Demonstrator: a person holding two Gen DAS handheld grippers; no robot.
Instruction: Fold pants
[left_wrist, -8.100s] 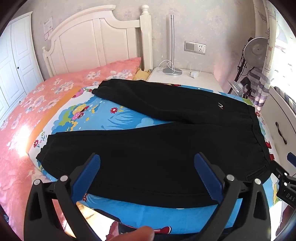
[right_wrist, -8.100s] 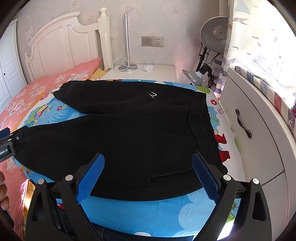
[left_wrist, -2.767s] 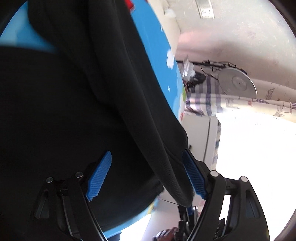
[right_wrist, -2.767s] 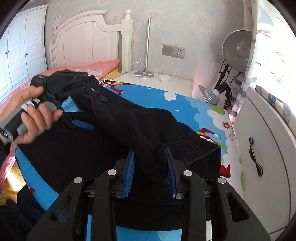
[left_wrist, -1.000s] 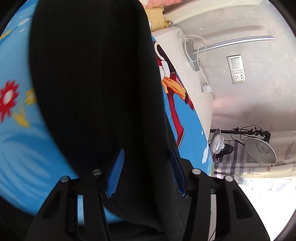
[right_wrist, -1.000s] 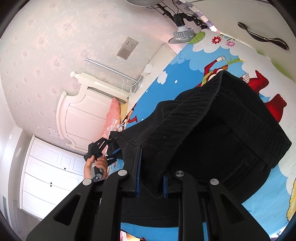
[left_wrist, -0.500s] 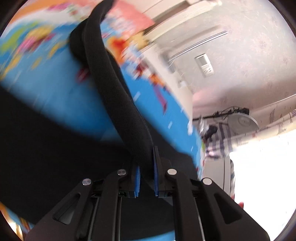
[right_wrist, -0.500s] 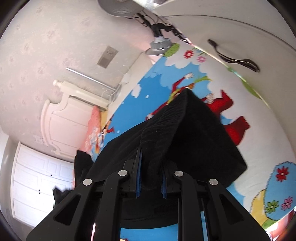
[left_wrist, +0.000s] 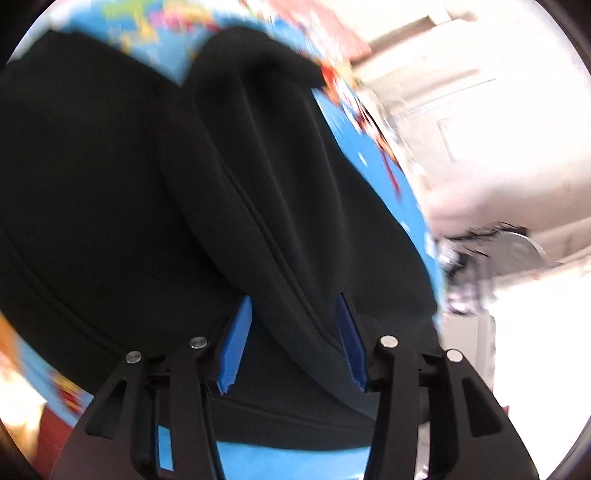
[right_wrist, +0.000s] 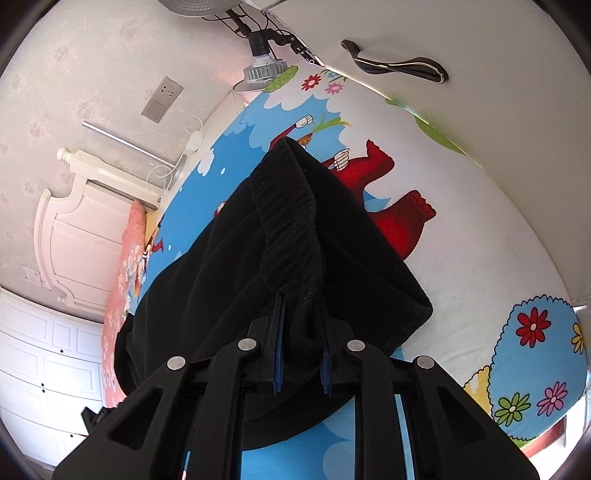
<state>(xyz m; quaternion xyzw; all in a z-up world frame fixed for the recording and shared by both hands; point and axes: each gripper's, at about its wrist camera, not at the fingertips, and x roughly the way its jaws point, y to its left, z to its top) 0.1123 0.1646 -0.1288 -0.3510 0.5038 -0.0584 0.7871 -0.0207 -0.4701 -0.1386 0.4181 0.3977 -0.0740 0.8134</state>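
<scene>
Black left gripper (left_wrist: 291, 339), blue ribbed pads (left_wrist: 236, 339), silver screws, right gripper (right_wrist: 300, 350) alike

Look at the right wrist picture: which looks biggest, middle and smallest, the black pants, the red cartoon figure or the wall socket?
1. black pants, the biggest
2. red cartoon figure, partly hidden by the pants
3. wall socket, the smallest, though it is far from the camera, so its real size is unsure
</scene>
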